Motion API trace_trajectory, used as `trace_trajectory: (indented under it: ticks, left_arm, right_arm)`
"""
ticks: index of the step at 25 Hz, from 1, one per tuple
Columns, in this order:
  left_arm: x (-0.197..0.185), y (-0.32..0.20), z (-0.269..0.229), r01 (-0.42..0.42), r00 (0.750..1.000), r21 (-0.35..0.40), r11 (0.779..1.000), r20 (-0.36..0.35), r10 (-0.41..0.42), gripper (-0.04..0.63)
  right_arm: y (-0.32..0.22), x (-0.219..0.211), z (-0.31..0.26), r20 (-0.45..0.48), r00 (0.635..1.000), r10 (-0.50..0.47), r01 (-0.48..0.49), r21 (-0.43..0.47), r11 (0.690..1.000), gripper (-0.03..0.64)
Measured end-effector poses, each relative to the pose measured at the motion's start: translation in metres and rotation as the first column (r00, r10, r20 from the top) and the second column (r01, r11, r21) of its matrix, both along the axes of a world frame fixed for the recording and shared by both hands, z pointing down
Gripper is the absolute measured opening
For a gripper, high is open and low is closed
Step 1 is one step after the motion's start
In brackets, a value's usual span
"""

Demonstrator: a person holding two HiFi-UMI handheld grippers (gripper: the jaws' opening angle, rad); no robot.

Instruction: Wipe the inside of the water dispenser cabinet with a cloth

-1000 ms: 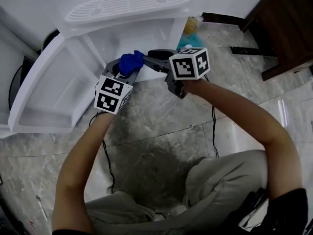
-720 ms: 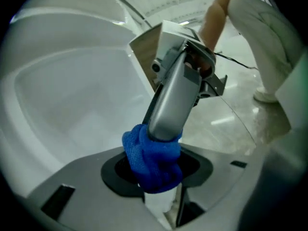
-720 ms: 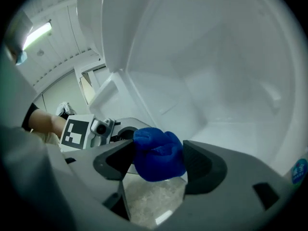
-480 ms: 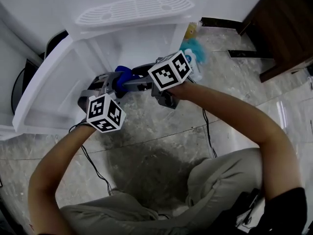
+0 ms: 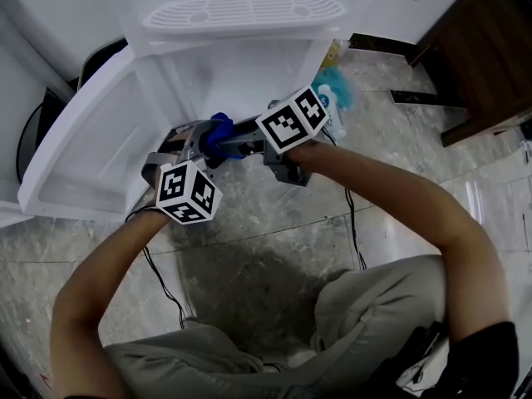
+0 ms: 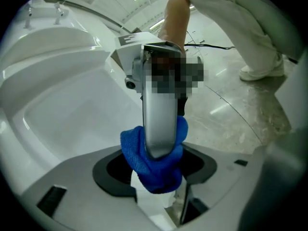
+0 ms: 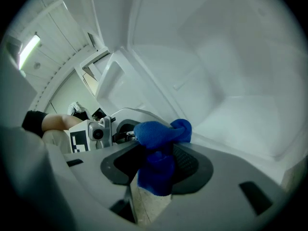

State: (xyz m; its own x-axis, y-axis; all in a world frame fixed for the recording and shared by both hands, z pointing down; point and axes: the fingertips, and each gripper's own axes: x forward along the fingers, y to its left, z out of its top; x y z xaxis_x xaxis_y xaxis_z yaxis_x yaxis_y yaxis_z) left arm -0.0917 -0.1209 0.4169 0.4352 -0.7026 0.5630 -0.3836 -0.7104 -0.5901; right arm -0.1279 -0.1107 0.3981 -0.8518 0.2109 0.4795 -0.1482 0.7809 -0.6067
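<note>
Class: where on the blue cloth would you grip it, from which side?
Probably the thick wad at the top of the blue cloth, coming from the open front of the cabinet: the wad gives bulk to clamp, while the hanging tail is thin.

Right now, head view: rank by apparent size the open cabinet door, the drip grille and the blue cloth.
1. cabinet door
2. drip grille
3. blue cloth, partly covered, yet clearly smallest

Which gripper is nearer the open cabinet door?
Left. The left gripper, jaws opening around the blue cloth, sits beside the open cabinet door; the right gripper, jaws closing on the same cloth, reaches in from the far side.
</note>
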Motion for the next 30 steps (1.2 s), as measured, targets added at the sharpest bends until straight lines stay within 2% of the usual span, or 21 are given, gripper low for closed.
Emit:
trace_trajectory:
  ticks: [3, 7, 11, 13, 14, 15, 16, 19, 21, 24, 30]
  left_arm:
    - [-0.002, 0.0, 0.003, 0.024, 0.997, -0.033, 0.999, -0.078, -0.027, 0.256]
    - [-0.016, -0.002, 0.01, 0.053, 0.98, -0.148, 0.988, -0.182, -0.08, 0.255]
    - [-0.04, 0.002, 0.02, 0.094, 0.969, -0.217, 0.971, -0.204, -0.14, 0.253]
    - [-0.044, 0.012, 0.031, 0.099, 0.967, -0.265, 0.959, -0.202, -0.156, 0.241]
    - [-0.045, 0.017, 0.037, 0.099, 0.966, -0.288, 0.952, -0.2, -0.161, 0.167]
    - [-0.044, 0.023, 0.041, 0.094, 0.967, -0.307, 0.947, -0.199, -0.161, 0.065]
    - [-0.042, 0.027, 0.044, 0.086, 0.967, -0.321, 0.943, -0.2, -0.156, 0.029]
    - [-0.04, 0.039, 0.05, 0.057, 0.964, -0.366, 0.929, -0.222, -0.147, 0.008]
    - [-0.042, 0.044, 0.054, 0.044, 0.96, -0.401, 0.915, -0.237, -0.15, 0.008]
    - [-0.052, 0.053, 0.064, 0.051, 0.957, -0.436, 0.898, -0.237, -0.169, 0.008]
    - [-0.073, 0.074, 0.075, 0.066, 0.953, -0.492, 0.868, -0.228, -0.201, 0.008]
  right_arm:
    - [-0.005, 0.003, 0.003, -0.022, 1.0, -0.011, 0.011, 0.035, 0.999, 0.146]
    - [-0.02, 0.002, 0.011, -0.057, 0.998, 0.007, -0.005, 0.038, 0.999, 0.143]
    - [-0.062, 0.004, 0.011, -0.066, 0.989, 0.13, -0.125, 0.074, 0.989, 0.141]
    - [-0.081, -0.001, 0.011, -0.058, 0.982, 0.178, -0.17, 0.124, 0.978, 0.141]
    - [-0.088, -0.007, 0.011, -0.054, 0.98, 0.192, -0.181, 0.166, 0.969, 0.141]
    - [-0.095, -0.013, 0.011, -0.05, 0.978, 0.202, -0.187, 0.216, 0.958, 0.141]
    - [-0.101, -0.02, 0.012, -0.046, 0.977, 0.209, -0.189, 0.269, 0.944, 0.141]
    - [-0.117, -0.046, 0.018, -0.042, 0.977, 0.21, -0.175, 0.414, 0.893, 0.142]
    - [-0.129, -0.062, 0.026, -0.083, 0.977, 0.194, -0.124, 0.52, 0.845, 0.142]
    - [-0.145, -0.074, 0.044, -0.193, 0.968, 0.159, 0.013, 0.672, 0.74, 0.143]
    - [-0.166, -0.094, 0.075, -0.329, 0.936, 0.125, 0.208, 0.804, 0.557, 0.143]
